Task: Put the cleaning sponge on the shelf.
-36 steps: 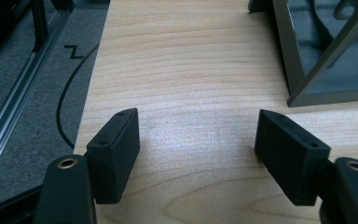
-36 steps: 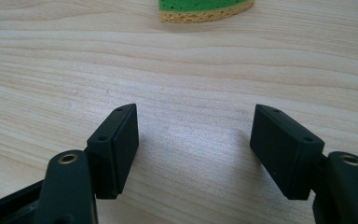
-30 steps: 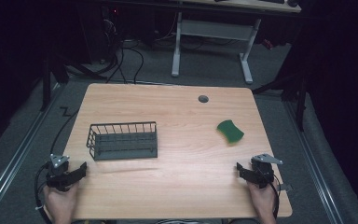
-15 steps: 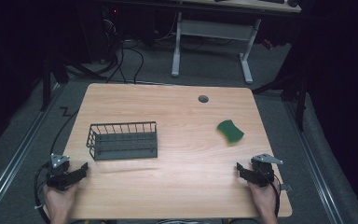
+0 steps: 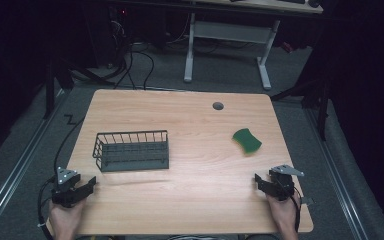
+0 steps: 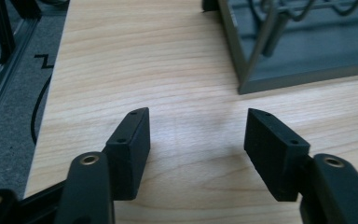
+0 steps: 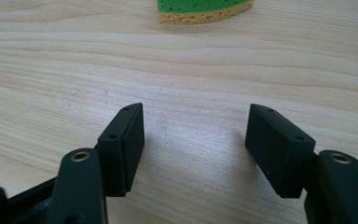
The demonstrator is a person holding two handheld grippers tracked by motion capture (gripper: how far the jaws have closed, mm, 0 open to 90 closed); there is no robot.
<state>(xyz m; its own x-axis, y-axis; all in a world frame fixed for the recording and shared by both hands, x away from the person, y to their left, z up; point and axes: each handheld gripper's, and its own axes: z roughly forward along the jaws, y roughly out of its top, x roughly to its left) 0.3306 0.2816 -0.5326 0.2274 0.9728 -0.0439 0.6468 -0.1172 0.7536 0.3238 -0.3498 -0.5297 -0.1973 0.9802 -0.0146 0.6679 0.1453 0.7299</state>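
Note:
A dark wire basket (image 5: 132, 150) stands on the left half of the wooden table (image 5: 200, 125). A green sponge (image 5: 246, 141) with a yellow underside lies on the right half. My left gripper (image 5: 87, 184) rests at the front left corner, its jaws pointing toward the basket (image 6: 303, 46), which stands a little ahead and to the right of them. My right gripper (image 5: 259, 181) sits at the front right, and the sponge (image 7: 205, 9) lies ahead of it. Both pairs of jaws, left (image 6: 198, 135) and right (image 7: 196, 135), have just been closing a little. They stand open over bare wood with nothing between them.
A round cable hole (image 5: 218, 106) sits near the table's far edge. Behind the table stands another desk on white legs (image 5: 190, 50), with cables (image 5: 130, 65) across the floor. A black cable (image 5: 62, 145) hangs off the table's left edge.

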